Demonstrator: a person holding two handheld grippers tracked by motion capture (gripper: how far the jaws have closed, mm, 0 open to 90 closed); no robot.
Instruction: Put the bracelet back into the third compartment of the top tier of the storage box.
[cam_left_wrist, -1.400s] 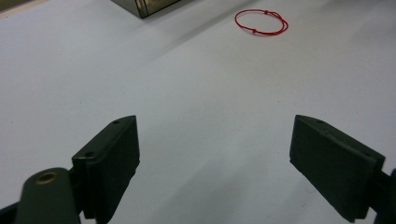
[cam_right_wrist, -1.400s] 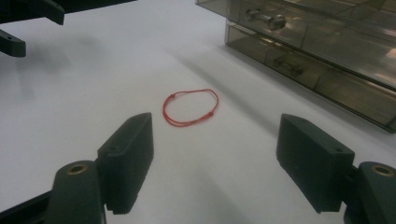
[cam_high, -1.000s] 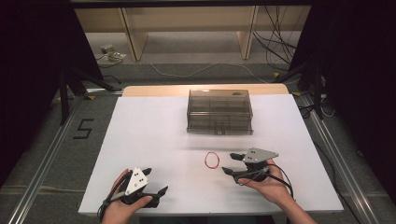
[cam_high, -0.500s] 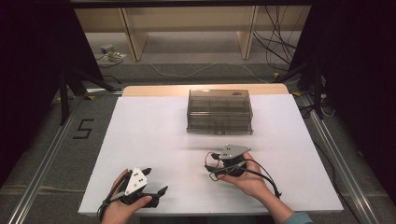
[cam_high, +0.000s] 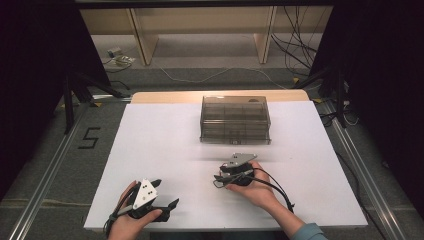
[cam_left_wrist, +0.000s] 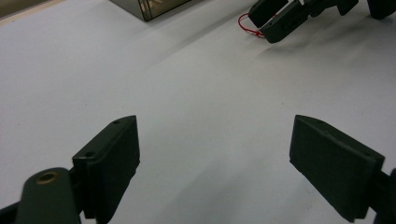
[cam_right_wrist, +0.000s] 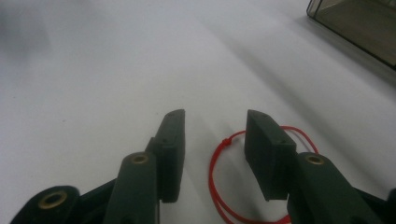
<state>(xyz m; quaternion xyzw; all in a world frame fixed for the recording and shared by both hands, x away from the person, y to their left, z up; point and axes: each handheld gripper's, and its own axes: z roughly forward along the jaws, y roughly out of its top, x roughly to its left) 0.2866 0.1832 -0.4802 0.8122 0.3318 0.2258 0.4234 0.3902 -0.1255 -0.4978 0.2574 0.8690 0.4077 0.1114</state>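
Note:
A thin red string loop (cam_right_wrist: 219, 154) lies flat on the white table (cam_high: 160, 135). My right gripper (cam_right_wrist: 214, 126) hangs low over it. Its jaws have just been closing and now stand partly closed, with one side of the loop between them and the far side under the right jaw. The pads do not press on the string. In the left gripper view the right gripper (cam_left_wrist: 264, 25) sits at the top right with the red loop (cam_left_wrist: 243, 25) at its tips. My left gripper (cam_left_wrist: 212, 154) rests near the table's front left, open wide with nothing between its jaws.
A smoky transparent lidded box (cam_high: 235, 119) stands at the back middle of the table, beyond the right gripper (cam_high: 218, 180). The left gripper (cam_high: 167, 194) lies close to the front edge. Metal rails run along both sides of the table.
The right gripper moved left and a little down over the red loop, and its jaws narrowed. The left gripper stayed where it was.

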